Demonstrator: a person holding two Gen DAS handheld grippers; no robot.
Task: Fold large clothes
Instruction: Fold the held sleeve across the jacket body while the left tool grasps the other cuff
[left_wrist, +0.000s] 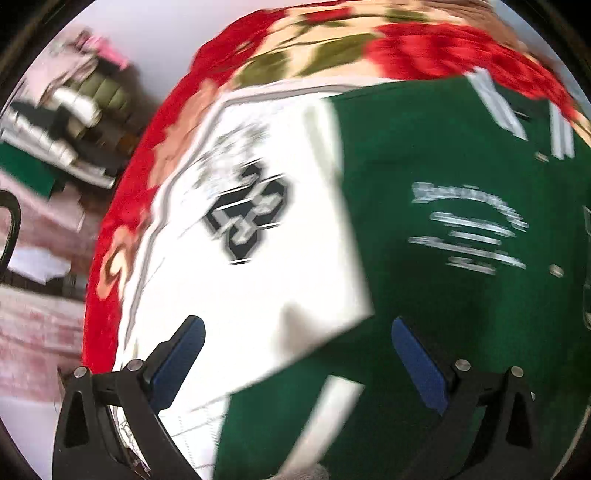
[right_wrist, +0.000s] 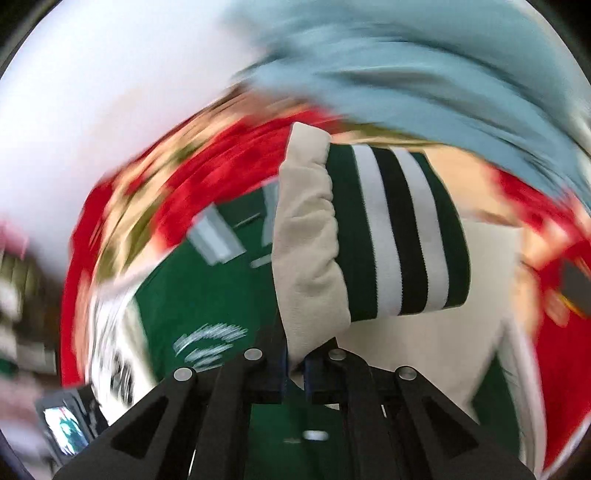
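A green varsity jacket (left_wrist: 443, 229) with white sleeves lies spread on a red flowered blanket (left_wrist: 122, 229). One white sleeve (left_wrist: 258, 258) with a dark patch lies folded across the body. My left gripper (left_wrist: 295, 347) is open and empty just above the sleeve's end. My right gripper (right_wrist: 295, 369) is shut on the other cream sleeve (right_wrist: 310, 236) near its green, white and black striped cuff (right_wrist: 399, 232) and holds it up over the jacket body (right_wrist: 207, 280).
A pile of folded clothes (left_wrist: 62, 122) lies at the left beyond the blanket. A light blue cloth (right_wrist: 406, 70) lies at the far side. A dark device with a lit screen (right_wrist: 66, 428) sits at the lower left. Both views are blurred by motion.
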